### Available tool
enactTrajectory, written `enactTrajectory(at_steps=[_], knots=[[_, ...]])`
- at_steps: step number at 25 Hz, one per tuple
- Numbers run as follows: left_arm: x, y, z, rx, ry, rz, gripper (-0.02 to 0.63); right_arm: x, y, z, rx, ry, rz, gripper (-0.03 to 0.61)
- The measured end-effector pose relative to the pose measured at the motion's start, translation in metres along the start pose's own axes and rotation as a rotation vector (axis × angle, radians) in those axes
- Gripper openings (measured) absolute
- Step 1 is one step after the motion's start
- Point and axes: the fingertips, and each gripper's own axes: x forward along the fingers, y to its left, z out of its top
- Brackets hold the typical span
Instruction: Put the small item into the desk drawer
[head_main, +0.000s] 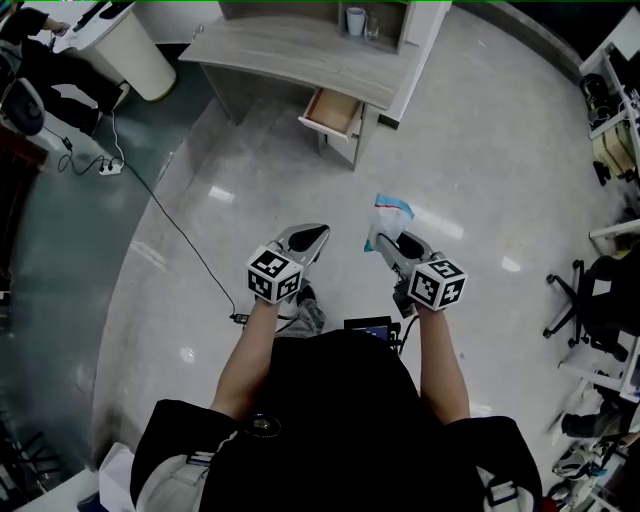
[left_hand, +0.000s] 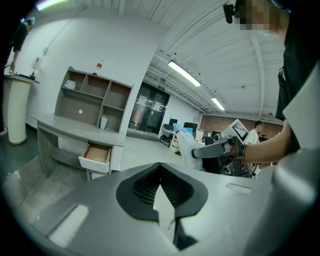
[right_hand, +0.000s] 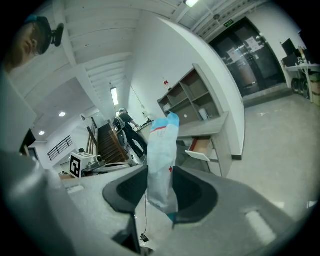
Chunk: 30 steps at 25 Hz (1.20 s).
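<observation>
A small white-and-blue packet stands upright between the pads of my right gripper, which is shut on its lower part; the packet rises above the jaws. My left gripper hangs level beside it to the left, jaws together and holding nothing. In the left gripper view its tips meet, and the packet shows at the right. The grey desk stands some way ahead across the floor. Its wooden drawer is pulled out and looks empty.
An open shelf unit sits on the desk, with a white cup in it. A white round bin stands at the far left. A black cable and power strip lie on the floor. Office chairs stand at the right.
</observation>
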Motion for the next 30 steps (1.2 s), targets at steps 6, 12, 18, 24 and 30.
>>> enactTrajectory(at_steps=[6,12,18,24,30], knots=[[-0.001,0.037,0.01,-0.014,0.011,-0.032,0.002,0.033,0.005,0.011,0.007,0.004,-0.033,0.152],[-0.008,0.085,0.022,-0.026,0.01,-0.073,0.002,0.078,0.018,0.023,0.007,0.006,-0.069,0.152],[-0.016,0.11,0.031,-0.023,0.005,-0.105,0.002,0.102,0.031,0.031,0.001,-0.002,-0.095,0.152],[-0.02,0.115,0.032,-0.018,-0.006,-0.079,0.002,0.104,0.036,0.033,-0.004,-0.007,-0.097,0.152],[-0.025,0.117,0.03,-0.037,0.0,-0.079,0.002,0.108,0.041,0.033,-0.009,0.006,-0.091,0.153]])
